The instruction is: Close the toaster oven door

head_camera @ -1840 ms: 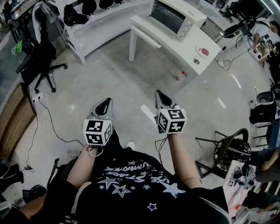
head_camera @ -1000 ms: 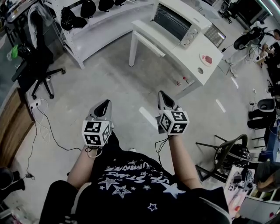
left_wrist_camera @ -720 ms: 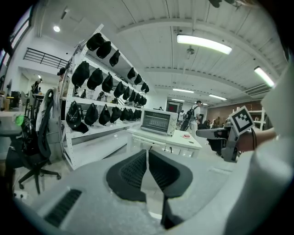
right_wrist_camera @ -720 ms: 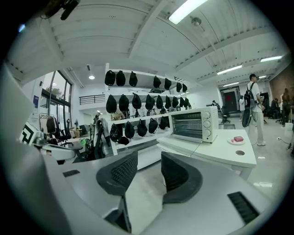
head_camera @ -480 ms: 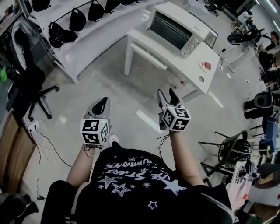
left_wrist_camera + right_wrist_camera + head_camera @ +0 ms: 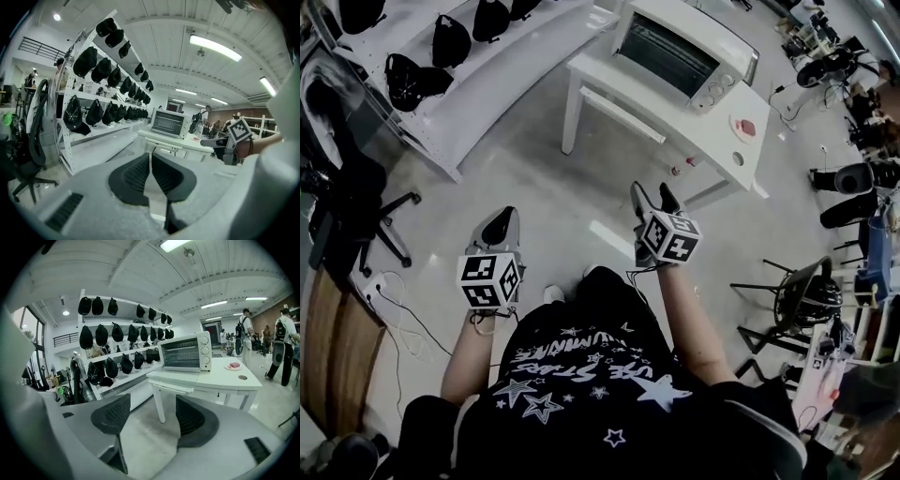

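Observation:
A white toaster oven [image 6: 680,52] stands on a white table [image 6: 712,117] at the top of the head view, its dark gridded front [image 6: 180,354] facing me. From this distance I cannot tell how its door stands. Both grippers hang over bare floor, well short of the table. My left gripper [image 6: 500,223] is shut, its dark pads [image 6: 136,174] meeting with nothing between them. My right gripper [image 6: 651,197] is open: its jaws have just been opening, nothing lies between its pads [image 6: 112,414], and it points at the oven.
White shelving [image 6: 478,70] with several black caps runs along the left. A dark office chair [image 6: 352,202] stands further left, a black chair [image 6: 797,298] on the right. A plate with something pink [image 6: 746,127] sits on the table's right end. People [image 6: 285,341] stand far behind.
The table and oven have come nearer as the person walked toward them. The right gripper's jaws went from shut to wide apart. The left gripper stayed shut.

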`<action>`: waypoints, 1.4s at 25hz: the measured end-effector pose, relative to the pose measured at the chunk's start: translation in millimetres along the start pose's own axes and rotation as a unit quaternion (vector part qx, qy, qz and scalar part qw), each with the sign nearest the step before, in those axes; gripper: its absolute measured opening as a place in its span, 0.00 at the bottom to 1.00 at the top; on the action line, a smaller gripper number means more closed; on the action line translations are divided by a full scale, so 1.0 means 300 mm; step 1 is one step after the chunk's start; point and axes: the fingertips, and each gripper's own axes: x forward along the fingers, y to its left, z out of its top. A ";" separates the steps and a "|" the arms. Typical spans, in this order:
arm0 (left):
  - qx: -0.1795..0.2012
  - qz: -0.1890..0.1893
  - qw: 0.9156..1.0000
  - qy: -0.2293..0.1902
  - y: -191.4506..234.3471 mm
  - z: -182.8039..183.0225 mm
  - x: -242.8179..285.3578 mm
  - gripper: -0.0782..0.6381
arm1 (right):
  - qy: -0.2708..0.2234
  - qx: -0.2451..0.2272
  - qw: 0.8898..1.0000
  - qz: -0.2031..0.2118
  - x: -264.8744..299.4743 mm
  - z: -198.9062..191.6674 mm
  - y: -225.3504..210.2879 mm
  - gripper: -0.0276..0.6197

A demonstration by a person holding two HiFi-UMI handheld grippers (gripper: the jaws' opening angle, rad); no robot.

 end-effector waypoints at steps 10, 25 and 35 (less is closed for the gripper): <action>0.002 -0.008 1.000 0.026 0.057 0.017 0.182 0.15 | 0.006 0.017 0.998 -0.052 0.193 -0.014 -0.112 0.45; 0.050 -0.056 0.993 0.092 0.035 0.082 0.684 0.15 | 0.024 0.091 0.986 -0.141 0.558 -0.124 -0.420 0.36; 0.061 -0.081 0.986 0.136 0.014 0.036 0.921 0.15 | 0.020 0.113 0.979 -0.168 0.758 -0.193 -0.557 0.32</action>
